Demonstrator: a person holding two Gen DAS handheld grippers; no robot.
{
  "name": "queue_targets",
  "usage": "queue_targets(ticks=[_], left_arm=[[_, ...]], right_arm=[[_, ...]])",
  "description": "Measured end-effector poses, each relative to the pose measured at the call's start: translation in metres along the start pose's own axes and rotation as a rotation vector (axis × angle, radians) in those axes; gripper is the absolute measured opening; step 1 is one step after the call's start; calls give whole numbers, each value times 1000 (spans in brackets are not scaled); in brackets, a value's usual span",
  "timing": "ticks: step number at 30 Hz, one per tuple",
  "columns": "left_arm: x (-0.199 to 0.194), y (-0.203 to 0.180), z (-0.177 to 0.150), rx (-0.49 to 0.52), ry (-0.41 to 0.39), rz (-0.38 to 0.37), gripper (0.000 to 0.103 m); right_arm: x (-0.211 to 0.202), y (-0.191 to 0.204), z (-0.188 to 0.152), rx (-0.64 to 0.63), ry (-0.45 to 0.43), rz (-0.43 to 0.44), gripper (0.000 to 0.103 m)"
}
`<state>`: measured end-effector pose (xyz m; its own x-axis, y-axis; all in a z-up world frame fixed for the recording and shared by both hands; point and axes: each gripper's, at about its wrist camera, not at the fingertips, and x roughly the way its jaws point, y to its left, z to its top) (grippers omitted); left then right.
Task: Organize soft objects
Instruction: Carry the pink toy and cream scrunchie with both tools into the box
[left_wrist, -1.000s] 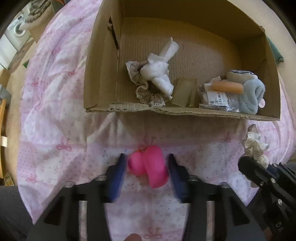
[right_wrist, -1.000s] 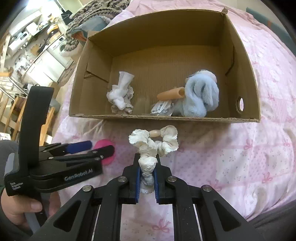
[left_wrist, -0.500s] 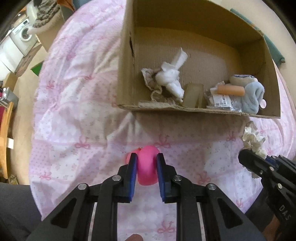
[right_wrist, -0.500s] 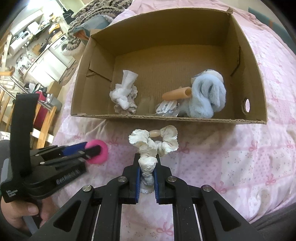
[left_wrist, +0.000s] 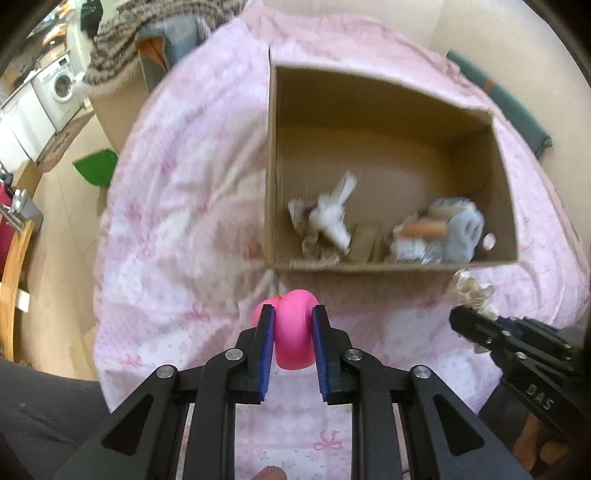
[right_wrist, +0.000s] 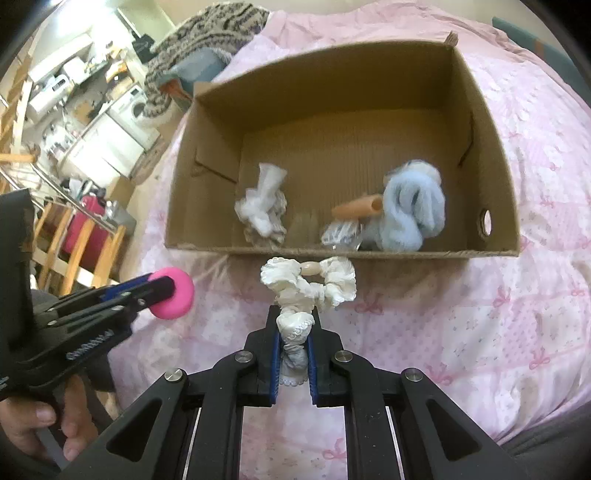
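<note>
My left gripper (left_wrist: 293, 325) is shut on a pink foam ring (left_wrist: 294, 332), held above the pink bedspread just in front of the cardboard box (left_wrist: 369, 264). The right wrist view shows that ring (right_wrist: 173, 293) at the left, with the left gripper (right_wrist: 162, 288) clamped on it. My right gripper (right_wrist: 293, 343) is shut on a white ruffled scrunchie (right_wrist: 308, 286), which hangs in front of the box's near wall (right_wrist: 332, 253). Inside the box lie a white cloth bundle (right_wrist: 264, 206), a pale blue fluffy item (right_wrist: 413, 205) and an orange tube (right_wrist: 356, 208).
The box sits on a pink patterned bedspread (right_wrist: 480, 314). A person's hand (right_wrist: 48, 432) grips the left tool's handle. Beyond the bed's left edge are a wooden chair (right_wrist: 77, 240), a washing machine (left_wrist: 61, 86) and a knitted blanket (right_wrist: 199, 40).
The left gripper closed on the pink ring and lifted it off the bedspread, rising so the box looks farther off. The right gripper has kept still with the scrunchie.
</note>
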<state>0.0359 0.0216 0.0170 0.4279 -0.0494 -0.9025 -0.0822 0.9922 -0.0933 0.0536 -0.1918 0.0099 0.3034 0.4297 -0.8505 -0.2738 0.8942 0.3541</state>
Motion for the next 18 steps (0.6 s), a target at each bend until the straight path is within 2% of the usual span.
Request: queue_targets(ticks=[5, 11, 14, 18], left_arm=[[-34, -7, 19, 20, -102, 5, 18], [-52, -17, 54, 61, -185, -12, 18], [-51, -20, 68, 85, -213, -22, 18], [-35, -31, 87, 119, -211, -54, 18]], right_arm=[[-23, 1, 10, -6, -76, 23, 13], [-49, 0, 29, -6, -162, 62, 14], [-58, -5, 42, -10, -205, 57, 14], [-45, -17, 59, -6, -183, 6, 14]])
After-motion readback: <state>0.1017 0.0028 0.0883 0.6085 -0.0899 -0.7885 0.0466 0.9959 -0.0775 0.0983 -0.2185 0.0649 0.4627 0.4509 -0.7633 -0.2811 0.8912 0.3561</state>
